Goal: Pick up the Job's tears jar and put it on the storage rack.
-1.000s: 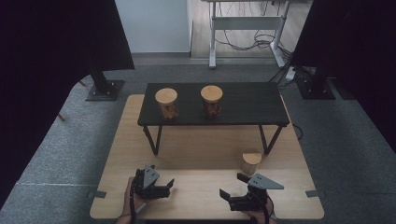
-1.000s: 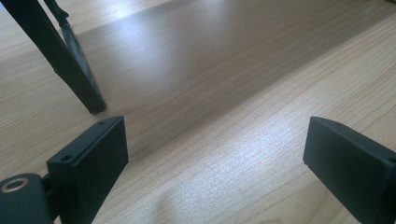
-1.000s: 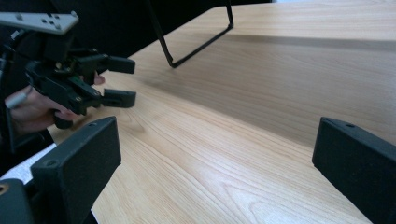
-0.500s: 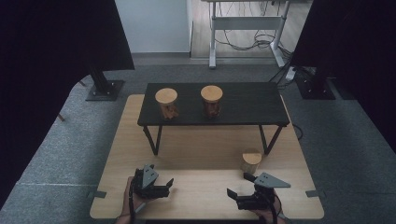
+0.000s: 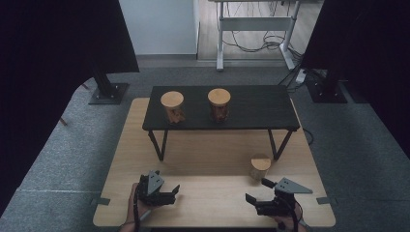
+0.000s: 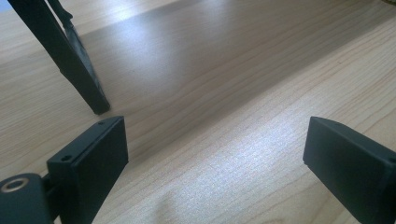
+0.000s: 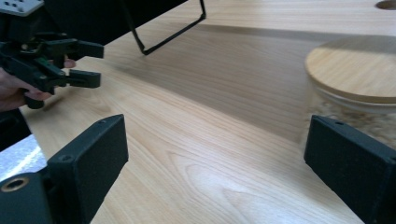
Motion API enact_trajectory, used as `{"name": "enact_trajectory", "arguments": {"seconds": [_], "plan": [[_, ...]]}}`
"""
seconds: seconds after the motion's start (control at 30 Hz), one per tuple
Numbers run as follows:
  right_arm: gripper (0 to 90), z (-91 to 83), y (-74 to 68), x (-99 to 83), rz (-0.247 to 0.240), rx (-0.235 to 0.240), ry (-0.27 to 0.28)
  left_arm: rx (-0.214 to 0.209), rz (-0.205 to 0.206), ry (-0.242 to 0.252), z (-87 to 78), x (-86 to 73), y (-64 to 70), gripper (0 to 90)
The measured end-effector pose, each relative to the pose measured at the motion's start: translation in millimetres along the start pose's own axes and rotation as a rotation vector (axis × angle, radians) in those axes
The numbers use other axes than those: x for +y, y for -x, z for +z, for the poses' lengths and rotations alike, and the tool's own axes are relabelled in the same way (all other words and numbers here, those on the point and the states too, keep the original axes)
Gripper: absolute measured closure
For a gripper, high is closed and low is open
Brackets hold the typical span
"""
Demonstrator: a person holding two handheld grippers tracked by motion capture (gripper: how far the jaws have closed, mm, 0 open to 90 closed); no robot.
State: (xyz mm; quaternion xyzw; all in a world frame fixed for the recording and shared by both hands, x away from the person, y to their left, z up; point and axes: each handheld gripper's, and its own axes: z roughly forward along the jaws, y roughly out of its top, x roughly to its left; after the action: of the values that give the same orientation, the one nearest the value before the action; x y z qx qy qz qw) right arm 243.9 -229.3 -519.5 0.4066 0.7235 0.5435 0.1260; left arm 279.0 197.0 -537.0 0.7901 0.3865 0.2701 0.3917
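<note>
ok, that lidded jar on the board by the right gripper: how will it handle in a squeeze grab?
The jar looks like clear glass, so probably rigid, slick and breakable. Its round wall may twist between flat jaws. The wooden lid merely sits on top; lifting by it seems risky.

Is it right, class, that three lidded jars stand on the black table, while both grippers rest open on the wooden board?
Not quite. The high view shows two jars on the black table; the third jar stands on the wooden board. Left gripper and right gripper are open.
</note>
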Motion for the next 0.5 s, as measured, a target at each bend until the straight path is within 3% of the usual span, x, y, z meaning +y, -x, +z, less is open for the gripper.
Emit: {"name": "enact_trajectory", "arguments": {"seconds": [0.5], "plan": [[6.1,-8.1,16.1,-2.2,0.002,-0.052,0.002,-0.001,0.004,-0.002,0.9,0.0,0.8,6.3]]}}
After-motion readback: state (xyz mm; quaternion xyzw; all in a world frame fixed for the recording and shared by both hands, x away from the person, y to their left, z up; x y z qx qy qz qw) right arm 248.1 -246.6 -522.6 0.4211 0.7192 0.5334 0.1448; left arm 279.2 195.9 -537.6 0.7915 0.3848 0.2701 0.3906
